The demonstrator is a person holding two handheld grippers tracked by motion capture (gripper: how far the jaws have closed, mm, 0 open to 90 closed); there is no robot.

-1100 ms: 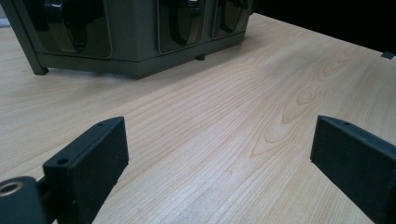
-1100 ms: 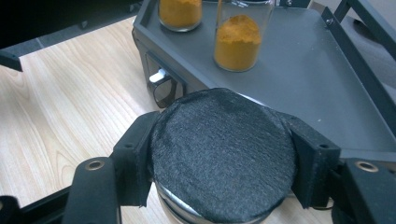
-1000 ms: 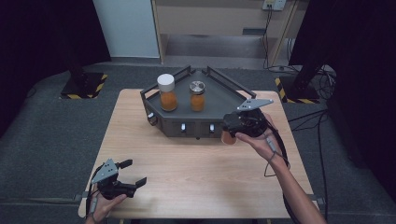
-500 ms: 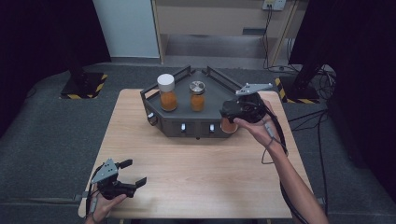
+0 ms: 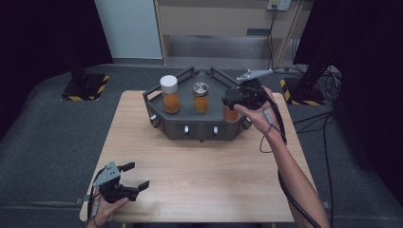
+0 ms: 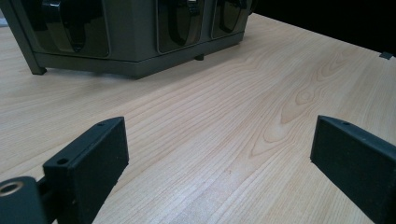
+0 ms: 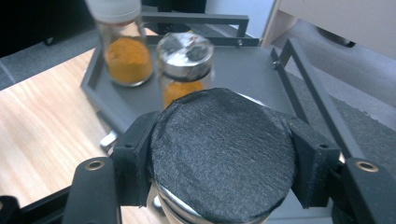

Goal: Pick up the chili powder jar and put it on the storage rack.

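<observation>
Your right claw [image 5: 236, 100] is clenched on a jar with a black lid [image 7: 223, 158]; in the right gripper view its two black jaws press against opposite sides of that round, felt-like lid, and the lid sits squarely between them; in the high view the orange contents of the jar [image 5: 231, 114] show just below your claw, at the right end of the dark grey rack [image 5: 190, 127]; whether the jar's base touches the rack's deck you cannot tell from these views. Just beyond your right claw stands a jar with a silver lid [image 7: 185, 70], also holding orange powder, and farther off, toward the rack's other end, a jar with a white lid [image 7: 120, 44]; both stand upright on the rack, apart from each other. Your left claw [image 5: 130, 175] is released, its jaws spread wide with nothing between them but bare wood; it rests low over the near left corner of the table [image 5: 199, 171], well apart from the rack; in the left gripper view the rack's front wall [image 6: 126, 37] lies ahead of that claw and to its left.
</observation>
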